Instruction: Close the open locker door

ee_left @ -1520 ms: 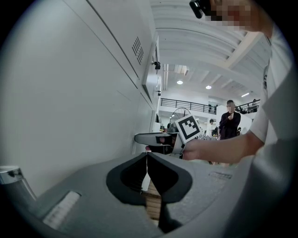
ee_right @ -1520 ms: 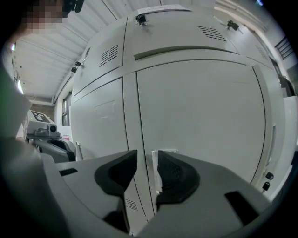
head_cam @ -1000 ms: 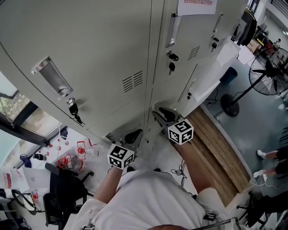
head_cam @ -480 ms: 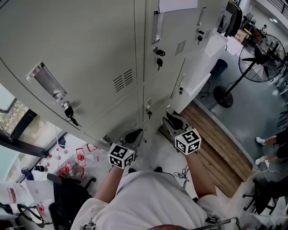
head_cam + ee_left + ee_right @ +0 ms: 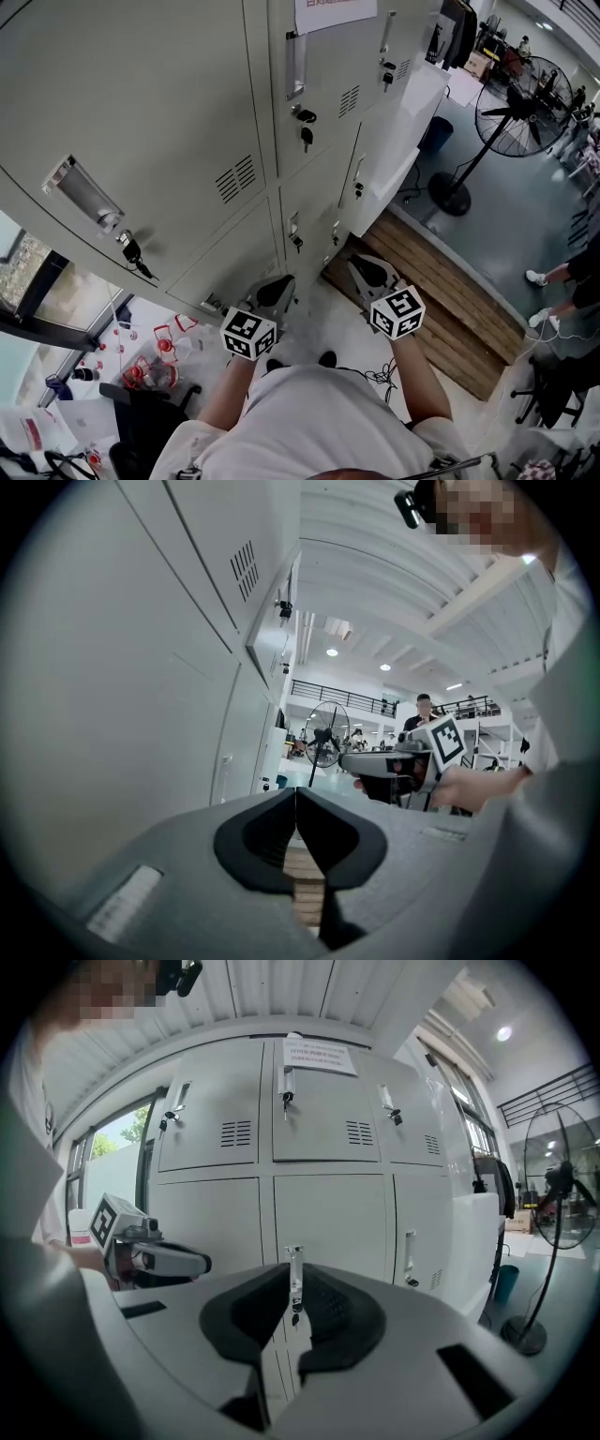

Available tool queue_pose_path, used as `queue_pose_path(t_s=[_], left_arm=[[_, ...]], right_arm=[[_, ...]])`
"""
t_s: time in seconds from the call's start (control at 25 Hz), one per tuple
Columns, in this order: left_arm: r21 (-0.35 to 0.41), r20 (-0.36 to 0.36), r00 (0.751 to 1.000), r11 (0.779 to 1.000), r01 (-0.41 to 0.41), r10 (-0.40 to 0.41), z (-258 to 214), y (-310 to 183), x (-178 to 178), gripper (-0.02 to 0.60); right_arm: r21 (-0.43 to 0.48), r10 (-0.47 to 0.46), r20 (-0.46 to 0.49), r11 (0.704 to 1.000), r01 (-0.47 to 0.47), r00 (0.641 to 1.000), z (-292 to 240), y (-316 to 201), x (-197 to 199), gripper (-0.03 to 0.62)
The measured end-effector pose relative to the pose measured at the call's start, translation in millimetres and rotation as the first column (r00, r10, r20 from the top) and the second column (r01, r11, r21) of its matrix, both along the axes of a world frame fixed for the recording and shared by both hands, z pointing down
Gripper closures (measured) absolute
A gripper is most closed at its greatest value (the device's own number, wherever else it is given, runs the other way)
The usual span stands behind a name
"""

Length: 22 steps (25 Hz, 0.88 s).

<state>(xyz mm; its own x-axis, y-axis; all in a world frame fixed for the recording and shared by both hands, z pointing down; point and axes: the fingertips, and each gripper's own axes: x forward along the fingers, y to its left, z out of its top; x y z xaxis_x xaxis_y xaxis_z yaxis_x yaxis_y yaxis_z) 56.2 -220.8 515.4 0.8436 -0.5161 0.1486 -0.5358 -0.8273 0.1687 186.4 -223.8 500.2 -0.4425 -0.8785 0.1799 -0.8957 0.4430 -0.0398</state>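
The grey locker bank [image 5: 187,122] shows every door flush in the head view and the right gripper view. The lower middle door [image 5: 328,1222] carries a small handle with a key [image 5: 294,1274]. My right gripper [image 5: 361,265] hangs a short way in front of that door [image 5: 314,202], touching nothing. Its jaws are closing, a thin gap still shows between them, and nothing is in it [image 5: 293,1288]. My left gripper [image 5: 277,286] is held low beside it, clear of the lockers. Its jaws [image 5: 296,799] meet at the tips and hold nothing.
A white cabinet [image 5: 398,169] juts out right of the lockers, over a wooden platform [image 5: 441,300]. A standing fan [image 5: 511,112] is farther right. A dark chair [image 5: 141,412] and red-capped bottles [image 5: 150,361] lie at lower left. Someone's feet [image 5: 548,277] show at the right edge.
Both grippers have drawn back from the lower lockers, and the right gripper's jaws have narrowed. The head view has shifted, so the lockers sit farther left.
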Motion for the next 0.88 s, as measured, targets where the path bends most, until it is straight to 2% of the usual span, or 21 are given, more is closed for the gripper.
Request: queue_pose_path(t_s=[0.36, 0.88], left_arm=[[0.004, -0.003, 1.0, 1.0, -0.001, 0.001, -1.7, 4.3, -0.7, 0.566], [0.002, -0.006, 1.0, 1.0, 0.0, 0.0, -1.6, 3.8, 0.3, 0.566]], right_arm=[[0.0, 0.044, 0.029, 0.999, -0.044, 0.999, 6.4, 24.4, 15.3, 0.589], [0.011, 0.084, 0.069, 0.996, -0.085, 0.994, 7.4, 28.1, 23.5, 0.591]])
